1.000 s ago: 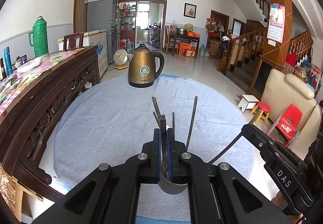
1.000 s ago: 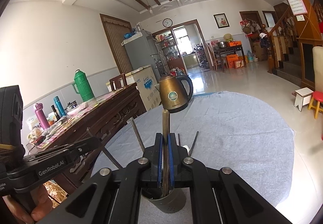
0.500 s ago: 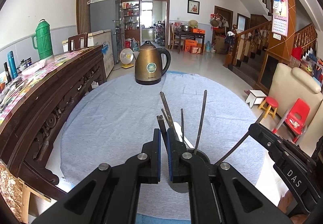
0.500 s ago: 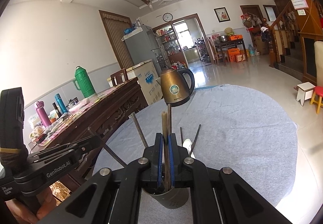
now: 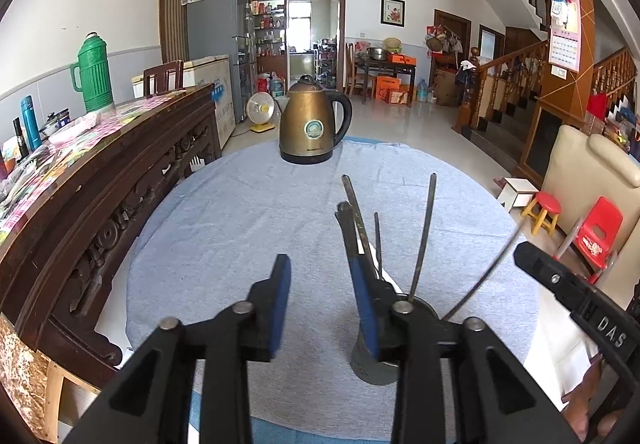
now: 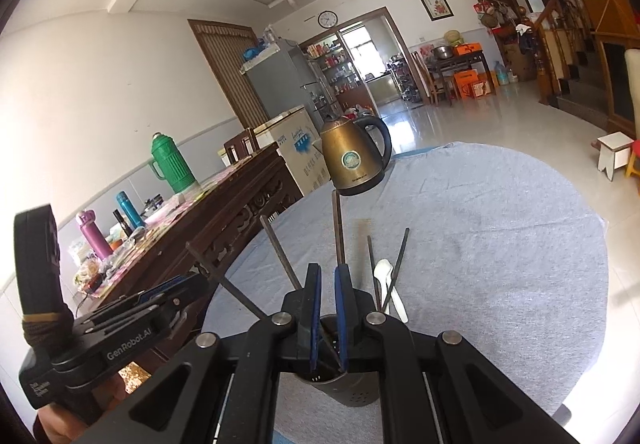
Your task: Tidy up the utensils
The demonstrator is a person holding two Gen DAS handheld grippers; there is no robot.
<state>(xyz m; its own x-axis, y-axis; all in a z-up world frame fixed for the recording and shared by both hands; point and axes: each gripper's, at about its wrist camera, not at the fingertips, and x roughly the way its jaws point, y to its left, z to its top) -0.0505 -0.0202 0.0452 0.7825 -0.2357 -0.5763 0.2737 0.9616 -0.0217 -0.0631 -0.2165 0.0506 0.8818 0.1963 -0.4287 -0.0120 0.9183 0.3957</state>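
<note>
the left gripper [image 5: 320, 304] stands partly open, its blue-padded jaws having just spread, and nothing is between them; only bare grey cloth shows in the gap. its right jaw is just beside the rim of the grey perforated metal utensil cup [image 5: 374, 368], which sits low and to the right of that gripper's line, so the cup lies off to the right of the left tool, not ahead of it

the right gripper [image 6: 327, 312] hangs directly over the same cup, jaws almost together with a narrow gap. a dark thin handle [image 6: 338, 232] rises behind them and runs down toward the cup mouth, but whether the pads still press on it i cannot tell; it looks close to let go

in the cup the dark metal utensil handles [image 5: 424, 232] stand nearly upright and fan outward, long axes running from the cup mouth up and away, with a white plastic spoon [image 6: 386, 286] among them. so the right hand is the one nearer and above the cup, and i judge any next drop or lift runs along that near-vertical axis

farther off on the round table's pale blue-grey cloth [image 5: 240, 211] stands a brass-coloured electric kettle [image 5: 312, 123], well apart from the cup
</note>
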